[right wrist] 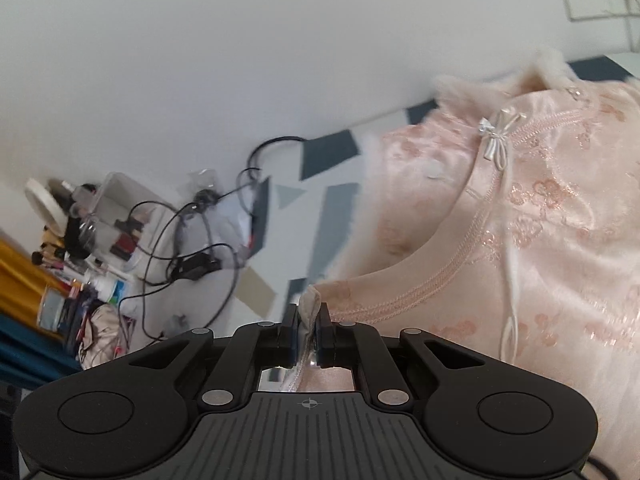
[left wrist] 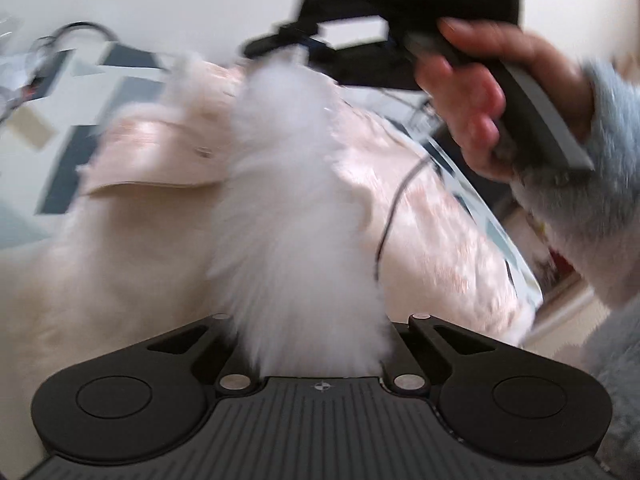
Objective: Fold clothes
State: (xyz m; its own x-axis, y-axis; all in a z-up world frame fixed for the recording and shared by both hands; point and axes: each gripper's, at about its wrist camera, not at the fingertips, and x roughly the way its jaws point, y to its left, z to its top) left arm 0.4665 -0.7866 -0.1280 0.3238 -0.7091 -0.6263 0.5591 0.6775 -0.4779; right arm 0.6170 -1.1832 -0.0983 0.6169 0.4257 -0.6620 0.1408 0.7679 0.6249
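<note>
A pale pink satin garment (left wrist: 420,216) with white fur trim (left wrist: 296,216) is held up in the air. In the left wrist view the fur trim fills the gap of my left gripper (left wrist: 312,344) and hides its fingertips; it looks clamped on the fur. The right gripper (left wrist: 280,40), held by a hand (left wrist: 472,96) in a blue fluffy sleeve, grips the garment's far top edge. In the right wrist view my right gripper (right wrist: 307,320) is shut on a hem edge of the pink garment (right wrist: 540,216), which has a small white bow (right wrist: 494,136).
Below lies a surface with a white, dark blue and beige geometric pattern (right wrist: 332,208). Black cables (right wrist: 192,240), a white box and cluttered small items (right wrist: 88,240) lie at the left. A white wall (right wrist: 240,60) is behind.
</note>
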